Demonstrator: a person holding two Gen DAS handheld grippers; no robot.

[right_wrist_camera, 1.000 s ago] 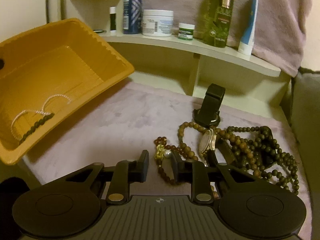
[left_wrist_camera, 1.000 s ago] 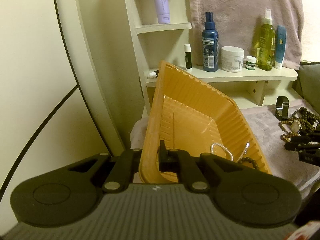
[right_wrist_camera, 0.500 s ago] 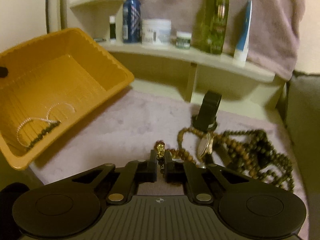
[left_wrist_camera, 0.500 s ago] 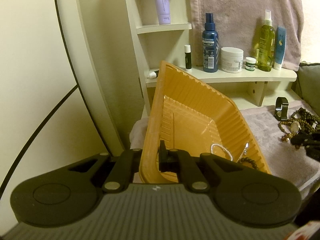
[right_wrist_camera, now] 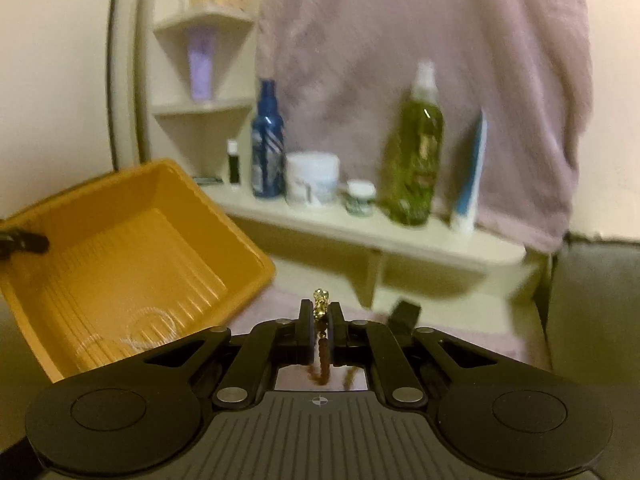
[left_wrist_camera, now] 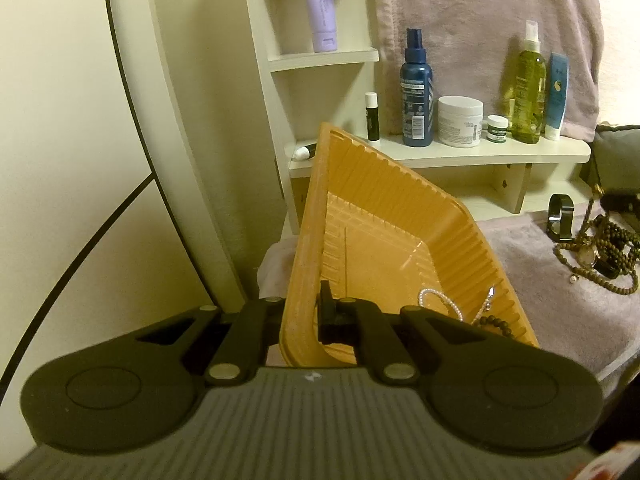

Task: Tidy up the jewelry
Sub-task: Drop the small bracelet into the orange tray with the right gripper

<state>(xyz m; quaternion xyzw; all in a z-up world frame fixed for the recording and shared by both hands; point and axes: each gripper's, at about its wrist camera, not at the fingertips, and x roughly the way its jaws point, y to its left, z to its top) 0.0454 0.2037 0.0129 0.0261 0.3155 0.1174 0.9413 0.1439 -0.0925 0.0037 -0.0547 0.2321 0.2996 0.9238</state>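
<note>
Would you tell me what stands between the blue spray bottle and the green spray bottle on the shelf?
In the left wrist view, a white jar and a small green-labelled jar stand between the blue spray bottle and the green spray bottle.

A cream shelf (left_wrist_camera: 440,156) runs along the back, with a pinkish towel (left_wrist_camera: 480,20) hanging behind it. Standing on the shelf from left to right are a small black stick with a white cap (left_wrist_camera: 372,117), a dark blue spray bottle (left_wrist_camera: 416,92), a white jar (left_wrist_camera: 459,121), a tiny green-labelled pot (left_wrist_camera: 497,128), a tall green spray bottle (left_wrist_camera: 529,88) and a blue tube (left_wrist_camera: 557,96) leaning on its cap. A lilac tube (left_wrist_camera: 321,4) stands upside down on a higher corner shelf (left_wrist_camera: 324,58) (the right wrist view shows all this blurred). A mauve cloth (left_wrist_camera: 560,300) covers the table.
</note>
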